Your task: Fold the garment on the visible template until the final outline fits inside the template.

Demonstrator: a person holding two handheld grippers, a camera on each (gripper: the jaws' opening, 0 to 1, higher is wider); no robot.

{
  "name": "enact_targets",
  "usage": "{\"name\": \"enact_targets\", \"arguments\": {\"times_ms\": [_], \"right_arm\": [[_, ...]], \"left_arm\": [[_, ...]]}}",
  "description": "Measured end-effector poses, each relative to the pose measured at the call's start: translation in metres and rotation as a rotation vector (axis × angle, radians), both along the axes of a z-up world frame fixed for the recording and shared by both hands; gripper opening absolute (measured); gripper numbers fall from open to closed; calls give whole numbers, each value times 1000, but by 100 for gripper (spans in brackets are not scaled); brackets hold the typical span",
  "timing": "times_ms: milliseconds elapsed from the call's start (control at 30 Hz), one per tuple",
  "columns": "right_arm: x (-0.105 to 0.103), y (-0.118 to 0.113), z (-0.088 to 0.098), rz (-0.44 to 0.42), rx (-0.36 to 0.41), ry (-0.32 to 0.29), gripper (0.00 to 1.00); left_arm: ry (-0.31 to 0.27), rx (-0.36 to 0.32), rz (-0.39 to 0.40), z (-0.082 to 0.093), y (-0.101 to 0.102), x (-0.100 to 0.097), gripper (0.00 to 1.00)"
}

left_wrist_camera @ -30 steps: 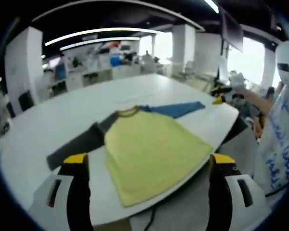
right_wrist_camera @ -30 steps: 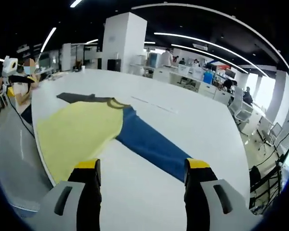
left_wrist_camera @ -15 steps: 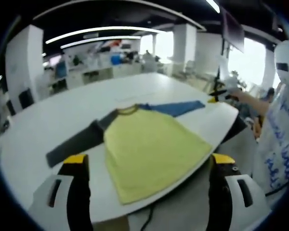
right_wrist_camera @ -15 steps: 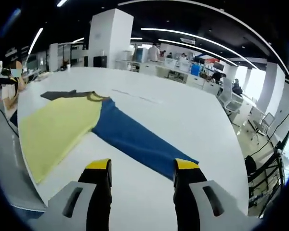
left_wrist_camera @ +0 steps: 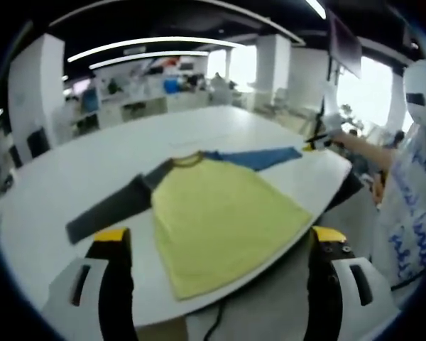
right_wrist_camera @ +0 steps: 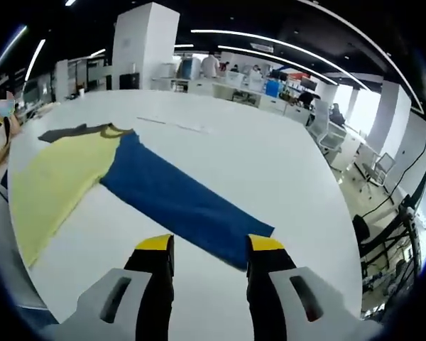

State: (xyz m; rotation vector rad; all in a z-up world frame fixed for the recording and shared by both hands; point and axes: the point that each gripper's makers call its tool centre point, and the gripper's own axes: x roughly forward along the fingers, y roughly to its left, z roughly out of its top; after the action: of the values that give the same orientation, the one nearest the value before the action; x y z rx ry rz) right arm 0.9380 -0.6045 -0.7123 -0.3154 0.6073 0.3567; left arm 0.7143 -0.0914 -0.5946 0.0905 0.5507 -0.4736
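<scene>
No fold is made yet; the garment lies flat on the white bench, both sleeves spread out — all folding remains. The right tool, jaws apart, is just before the blue sleeve cuff; the left tool, also apart, hangs near the yellow hem.

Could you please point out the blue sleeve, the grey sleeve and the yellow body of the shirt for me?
blue sleeve (right_wrist_camera: pixel 181 206), right gripper view, middle of the sleeve.
grey sleeve (left_wrist_camera: pixel 110 207), left gripper view, middle of the sleeve.
yellow body (left_wrist_camera: pixel 220 217), left gripper view, centre of the front panel.
</scene>
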Motion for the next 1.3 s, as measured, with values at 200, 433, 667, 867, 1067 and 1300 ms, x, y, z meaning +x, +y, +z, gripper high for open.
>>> {"name": "enact_targets", "arguments": {"times_ms": [200, 433, 667, 867, 1067, 1300], "right_arm": [[17, -12, -7, -25, -5, 7, 34], [40, -30, -17, -62, -34, 32, 32], [52, -41, -20, -123, 2, 39, 26], [67, -54, -31, -176, 31, 64, 23], [73, -56, -41, -189, 27, 79, 22], [84, -68, -51, -227, 43, 89, 18]], "left_arm": [[9, 2, 5, -1, 1, 2, 99], [-4, -42, -11, 4, -5, 4, 99], [13, -29, -25, 0, -7, 2, 99], [29, -38, -21, -1, -7, 3, 99], [65, -12, -26, -8, -6, 2, 99], [78, -14, -17, -9, -5, 1, 99]]}}
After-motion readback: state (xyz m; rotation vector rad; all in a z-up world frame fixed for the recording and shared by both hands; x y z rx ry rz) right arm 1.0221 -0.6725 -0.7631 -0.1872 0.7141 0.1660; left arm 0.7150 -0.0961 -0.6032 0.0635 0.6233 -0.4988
